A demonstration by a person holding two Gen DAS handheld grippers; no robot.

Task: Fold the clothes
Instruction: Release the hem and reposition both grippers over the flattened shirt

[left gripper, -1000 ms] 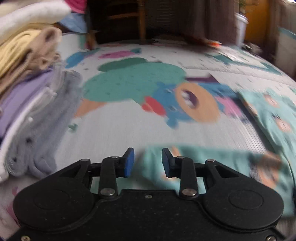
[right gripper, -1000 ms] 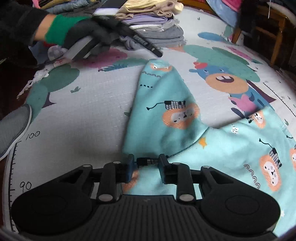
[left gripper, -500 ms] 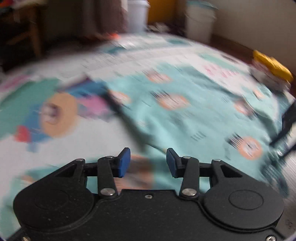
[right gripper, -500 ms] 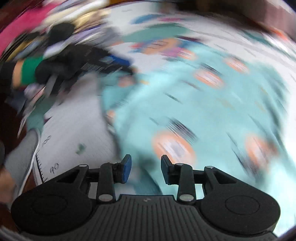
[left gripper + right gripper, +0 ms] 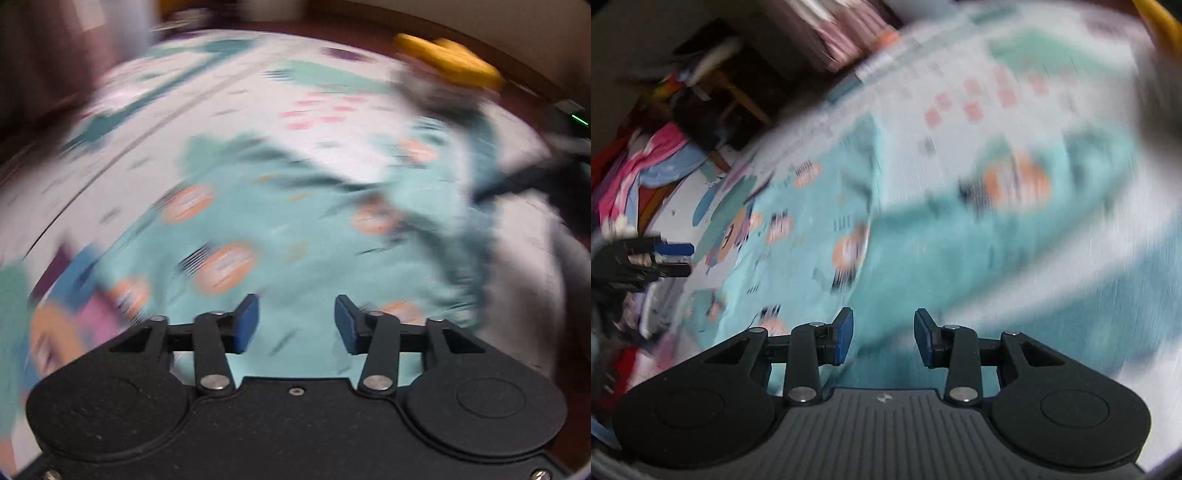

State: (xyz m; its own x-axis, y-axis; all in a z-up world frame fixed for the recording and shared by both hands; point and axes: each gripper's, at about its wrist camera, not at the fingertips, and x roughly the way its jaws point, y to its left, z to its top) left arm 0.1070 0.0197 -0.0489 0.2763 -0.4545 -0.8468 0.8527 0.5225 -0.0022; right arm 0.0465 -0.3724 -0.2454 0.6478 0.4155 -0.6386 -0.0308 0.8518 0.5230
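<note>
On the play mat (image 5: pixel 229 96), teal garment (image 5: pixel 303 236) spread out, orientation blurred, left gripper (image 5: pixel 295 323) and right gripper (image 5: pixel 882 336) part-open, empty.

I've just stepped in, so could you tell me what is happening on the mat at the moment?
A person with a tool in each hand is folding clothes on a patterned play mat. A teal garment with orange prints lies rumpled across it. The left tool and right tool both hang over the fabric with jaws apart and nothing pinched; the left's have just been closing, the right's opening. Both views are motion-blurred.
</note>
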